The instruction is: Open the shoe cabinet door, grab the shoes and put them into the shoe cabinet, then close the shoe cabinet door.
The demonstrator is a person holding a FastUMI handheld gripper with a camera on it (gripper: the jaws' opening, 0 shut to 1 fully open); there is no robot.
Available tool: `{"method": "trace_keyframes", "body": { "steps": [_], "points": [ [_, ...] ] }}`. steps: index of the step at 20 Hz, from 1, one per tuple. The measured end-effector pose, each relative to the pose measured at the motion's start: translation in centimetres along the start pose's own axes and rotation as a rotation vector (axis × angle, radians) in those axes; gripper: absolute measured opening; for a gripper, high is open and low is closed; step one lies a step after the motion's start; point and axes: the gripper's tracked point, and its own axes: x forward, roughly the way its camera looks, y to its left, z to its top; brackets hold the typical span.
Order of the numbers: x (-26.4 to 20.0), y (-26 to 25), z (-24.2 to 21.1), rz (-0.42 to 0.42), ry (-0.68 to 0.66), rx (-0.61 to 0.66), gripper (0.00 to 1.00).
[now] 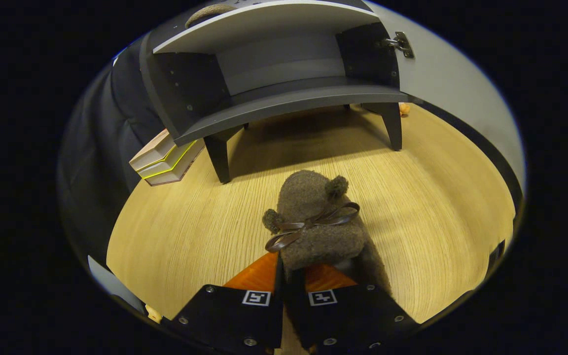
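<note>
A brown fuzzy shoe [313,217] with a dark ribbon bow and two pompoms sticks out ahead of my gripper [291,271]. Both fingers press on its near rim, so the gripper is shut on it. The shoe hangs above the wooden floor [427,212], toe pointing toward the shoe cabinet [284,93]. The cabinet stands beyond the shoe on short dark legs. Its door [456,98] is swung open to the right, hinge [400,44] showing, and the grey inner shelf is bare. Something brown and fuzzy [210,12] lies on the cabinet's top.
A stack of books [165,160] lies on the floor left of the cabinet's front leg. A dark cloth wall [101,148] runs along the left. A small orange thing [404,109] sits behind the right leg.
</note>
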Motion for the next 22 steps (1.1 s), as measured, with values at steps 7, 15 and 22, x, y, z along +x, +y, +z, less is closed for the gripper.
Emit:
{"method": "trace_keyframes", "body": {
  "steps": [7,15,22],
  "points": [
    [-0.5,-0.1,0.6,-0.014,-0.029,-0.042,0.08],
    [-8.2,1.1,4.1,0.015,-0.093,-0.080,0.07],
    [-14.9,2.6,10.5,0.023,-0.189,-0.138,0.07]
  ]
}}
